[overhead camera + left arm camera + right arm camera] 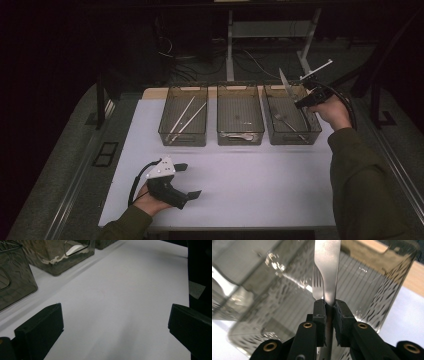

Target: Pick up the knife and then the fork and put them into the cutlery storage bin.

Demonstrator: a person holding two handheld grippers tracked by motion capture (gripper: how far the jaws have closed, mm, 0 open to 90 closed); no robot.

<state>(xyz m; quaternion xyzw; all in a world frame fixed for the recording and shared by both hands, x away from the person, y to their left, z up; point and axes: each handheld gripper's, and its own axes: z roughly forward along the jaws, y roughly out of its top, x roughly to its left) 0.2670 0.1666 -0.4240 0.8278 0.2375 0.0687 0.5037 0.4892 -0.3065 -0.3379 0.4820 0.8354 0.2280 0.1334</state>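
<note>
Three clear bins stand in a row at the back of the white table (240,175). My right gripper (301,102) hovers over the right bin (291,114), shut on a table knife (284,80) whose blade points up and away. In the right gripper view the knife (327,267) is clamped between the pads (320,312), with a fork (317,286) lying below in the bin (372,290). My left gripper (189,180) rests near the table's front left, open with nothing between its fingers (41,330).
The left bin (183,122) holds two chopsticks (187,117). The middle bin (240,120) holds a spoon (240,135). A fork (285,121) lies in the right bin. Dark floor, cables and a desk frame lie beyond the table.
</note>
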